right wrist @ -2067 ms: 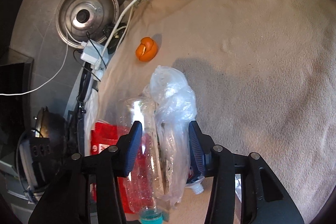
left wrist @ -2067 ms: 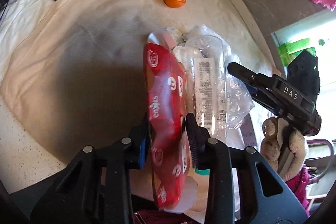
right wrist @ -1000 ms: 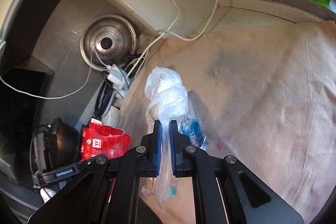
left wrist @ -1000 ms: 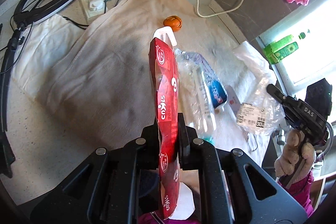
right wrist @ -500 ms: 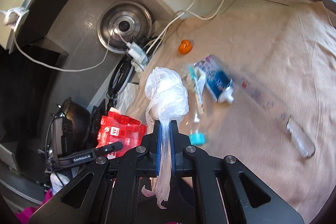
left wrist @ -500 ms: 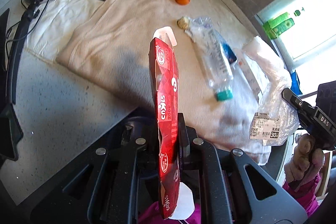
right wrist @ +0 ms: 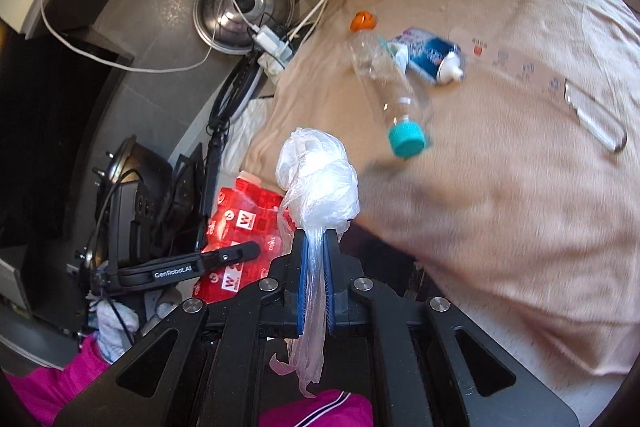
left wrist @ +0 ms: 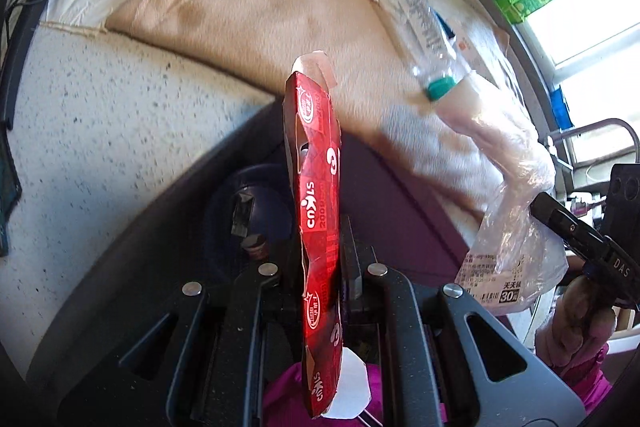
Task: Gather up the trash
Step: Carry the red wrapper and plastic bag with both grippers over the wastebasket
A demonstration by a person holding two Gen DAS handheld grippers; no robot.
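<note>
My left gripper (left wrist: 320, 267) is shut on a flattened red carton (left wrist: 318, 187), held edge-up past the counter's rim, over a dark bin (left wrist: 248, 211) with a purple liner. My right gripper (right wrist: 313, 247) is shut on a crumpled clear plastic bag (right wrist: 320, 183); the same bag (left wrist: 516, 227) shows at the right of the left wrist view. The red carton (right wrist: 240, 219) and the left gripper's fingers (right wrist: 224, 257) appear low left in the right wrist view. On the beige cloth (right wrist: 500, 187) lie a clear bottle (right wrist: 384, 83) with a teal cap (right wrist: 406, 141), a blue-labelled bottle (right wrist: 430, 57) and an orange peel (right wrist: 363, 21).
A speckled counter (left wrist: 100, 115) edges the cloth. A power strip with white cables (right wrist: 272, 45), a steel lid (right wrist: 244, 9) and a black ring light (right wrist: 234, 95) sit at the back left. A clear wrapper (right wrist: 596, 115) lies far right. A gloved hand (left wrist: 576, 311) holds the right gripper.
Both grippers have drawn back and down from the cloth toward the counter's edge, each keeping its hold. The dark bin has come into view beneath the red carton.
</note>
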